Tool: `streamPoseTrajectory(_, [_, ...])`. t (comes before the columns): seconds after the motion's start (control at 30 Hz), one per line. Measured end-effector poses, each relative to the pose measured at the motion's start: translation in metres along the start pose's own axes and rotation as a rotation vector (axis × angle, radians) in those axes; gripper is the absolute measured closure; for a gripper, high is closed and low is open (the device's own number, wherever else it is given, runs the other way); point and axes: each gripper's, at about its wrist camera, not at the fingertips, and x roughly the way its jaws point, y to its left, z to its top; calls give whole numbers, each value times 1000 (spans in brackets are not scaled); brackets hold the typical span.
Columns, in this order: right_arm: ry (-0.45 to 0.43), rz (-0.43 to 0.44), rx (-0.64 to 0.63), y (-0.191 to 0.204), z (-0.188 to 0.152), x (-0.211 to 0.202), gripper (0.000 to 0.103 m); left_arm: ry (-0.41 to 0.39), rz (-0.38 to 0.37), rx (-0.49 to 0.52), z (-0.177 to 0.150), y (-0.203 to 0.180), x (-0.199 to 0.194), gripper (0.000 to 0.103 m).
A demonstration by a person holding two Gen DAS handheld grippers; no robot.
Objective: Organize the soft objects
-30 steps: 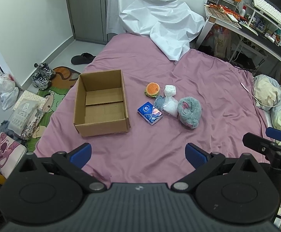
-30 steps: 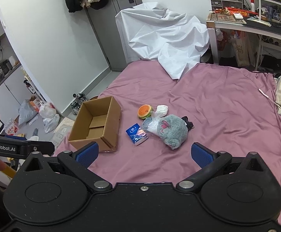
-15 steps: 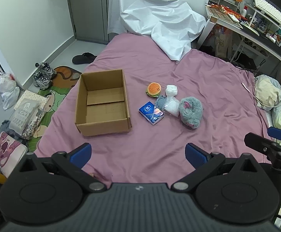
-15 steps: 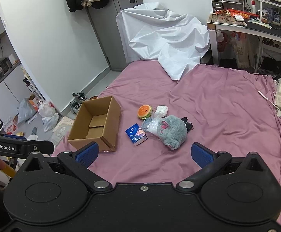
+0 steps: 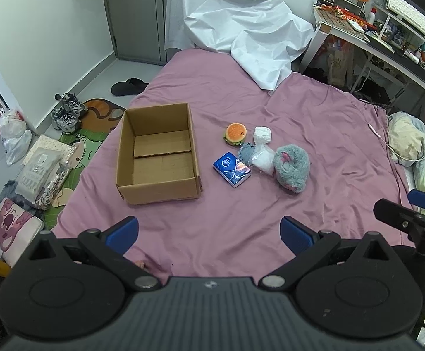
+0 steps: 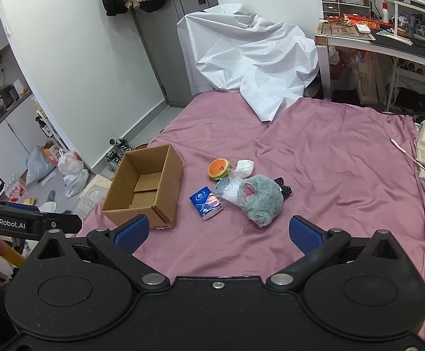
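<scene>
Lettering "GenRobot.AI" reads on our left gripper (image 6: 29,222), far left in the right view. Both it and our right gripper (image 6: 218,234) gape wide, empty. Mid-frame on bedsheet (image 5: 314,134): box (image 5: 158,153), burger (image 5: 235,134), blue pack (image 5: 232,168), grey plush (image 5: 292,167).

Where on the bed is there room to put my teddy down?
Bare pink sheet lies between the grippers and the cardboard box; more lies beyond the toys, up to the white cover. The box is empty too. It is crowded right of the box: burger toy, tissue pack, plastic bags and grey plush huddle together.
</scene>
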Motion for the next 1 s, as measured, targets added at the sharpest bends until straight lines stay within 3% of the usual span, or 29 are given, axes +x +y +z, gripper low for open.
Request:
streamPoseTrajectory(0.5, [-8, -8, 25, -12, 0, 4, 0, 0, 39, 58, 4, -5, 12, 1])
streamPoseTrajectory(0.67, [-17, -8, 30, -18, 1, 8, 0, -31, 11, 68, 9, -11, 17, 1])
streamPoseTrajectory(1.0, [-27, 3, 87, -41, -3, 23, 0, -19, -42, 70, 20, -27, 40, 1])
